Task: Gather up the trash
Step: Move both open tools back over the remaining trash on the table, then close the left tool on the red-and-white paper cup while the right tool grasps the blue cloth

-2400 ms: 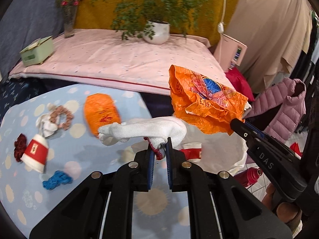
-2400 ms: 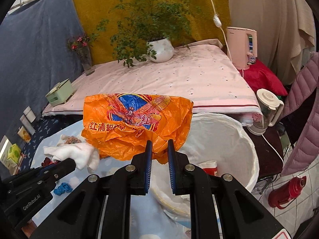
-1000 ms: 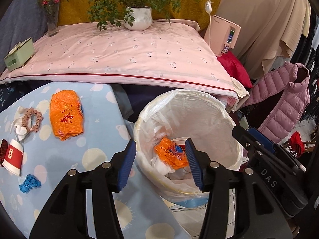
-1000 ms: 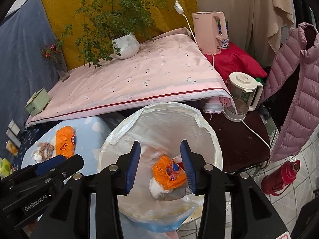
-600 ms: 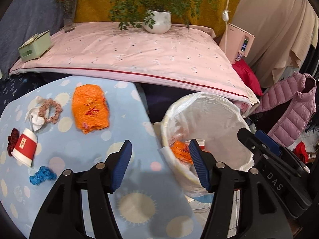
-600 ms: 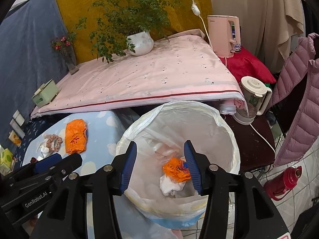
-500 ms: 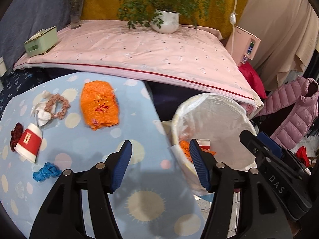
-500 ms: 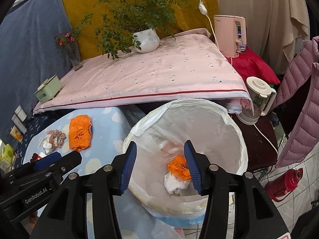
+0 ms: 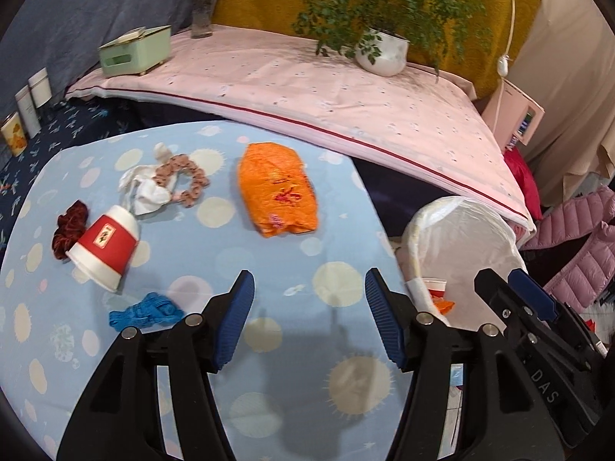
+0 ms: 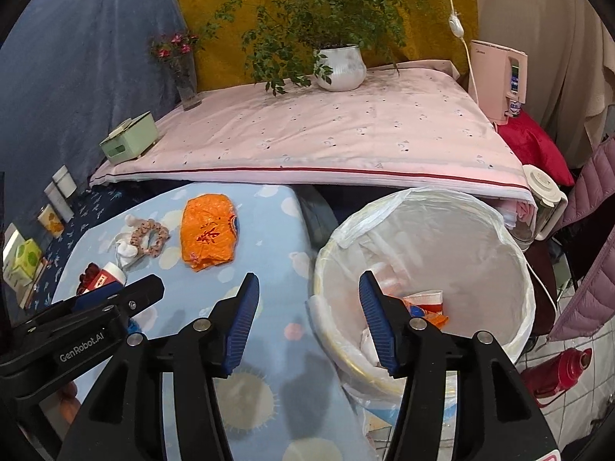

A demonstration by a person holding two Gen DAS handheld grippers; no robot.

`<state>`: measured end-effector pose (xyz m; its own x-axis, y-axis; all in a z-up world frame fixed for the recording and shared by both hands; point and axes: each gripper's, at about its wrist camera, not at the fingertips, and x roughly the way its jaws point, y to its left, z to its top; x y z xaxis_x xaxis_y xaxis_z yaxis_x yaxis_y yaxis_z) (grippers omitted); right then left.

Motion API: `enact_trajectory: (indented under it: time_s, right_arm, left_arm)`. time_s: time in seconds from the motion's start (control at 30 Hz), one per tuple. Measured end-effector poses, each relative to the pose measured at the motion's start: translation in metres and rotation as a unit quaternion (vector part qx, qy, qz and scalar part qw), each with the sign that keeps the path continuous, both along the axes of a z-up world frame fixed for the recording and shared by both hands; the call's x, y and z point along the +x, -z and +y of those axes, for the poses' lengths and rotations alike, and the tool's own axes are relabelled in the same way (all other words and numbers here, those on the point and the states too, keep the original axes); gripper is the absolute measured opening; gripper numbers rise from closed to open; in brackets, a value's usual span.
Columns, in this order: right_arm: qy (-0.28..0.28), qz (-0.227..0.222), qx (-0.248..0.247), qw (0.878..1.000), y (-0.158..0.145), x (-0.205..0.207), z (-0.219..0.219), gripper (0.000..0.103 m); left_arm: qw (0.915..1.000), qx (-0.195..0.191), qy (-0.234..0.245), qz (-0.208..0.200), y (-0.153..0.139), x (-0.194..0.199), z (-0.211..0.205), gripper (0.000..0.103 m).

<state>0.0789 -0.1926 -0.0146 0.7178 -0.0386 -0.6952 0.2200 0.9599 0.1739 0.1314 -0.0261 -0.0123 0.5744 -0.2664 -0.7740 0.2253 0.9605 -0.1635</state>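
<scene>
My left gripper (image 9: 309, 320) is open and empty above the blue dotted table (image 9: 269, 345). An orange plastic bag (image 9: 278, 190) lies ahead of it. A red and white paper cup (image 9: 105, 247) lies on its side at the left, with a crumpled white tissue (image 9: 144, 194), a beaded ring (image 9: 184, 178), a dark red scrunchie (image 9: 71, 226) and a blue scrap (image 9: 146, 313) around it. My right gripper (image 10: 307, 320) is open and empty at the rim of the white lined bin (image 10: 480, 230), which holds an orange bag (image 10: 426, 311) and white tissue.
A pink covered platform (image 10: 346, 130) lies behind the table with a potted plant (image 10: 340, 61), a vase (image 10: 184, 77) and a green box (image 10: 128, 142). A kettle (image 10: 542, 199), a pink jacket (image 10: 592, 261) and a red flask (image 10: 557, 368) stand right of the bin.
Both grippers let go of the orange bag and white tissue into the bin. Since then both have swung left from the bin toward the table, jaws open.
</scene>
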Motion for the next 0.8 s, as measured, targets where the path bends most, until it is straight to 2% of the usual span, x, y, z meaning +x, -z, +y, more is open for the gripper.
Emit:
enact_trajectory:
  time_s: [0.37, 0.43, 0.57, 0.8]
  right_arm:
    - [-0.081, 0.017, -0.009, 0.996, 0.010, 0.019, 0.075, 0.053]
    - [-0.095, 0.020, -0.010, 0.995, 0.012, 0.022, 0.088, 0.053]
    - [-0.123, 0.030, -0.008, 0.992, 0.019, 0.030, 0.114, 0.053]
    - [-0.169, 0.051, -0.004, 0.984, 0.035, 0.044, 0.157, 0.053]
  left_arm:
    - [0.9969, 0.004, -0.076, 0.016, 0.015, 0.006, 0.078, 0.058]
    - [0.9954, 0.009, -0.094, 0.016, 0.019, 0.006, 0.094, 0.065]
    - [0.9929, 0.019, -0.116, 0.020, 0.026, 0.009, 0.122, 0.066]
    - [0.9860, 0.008, -0.162, 0.042, 0.040, 0.016, 0.170, 0.070]
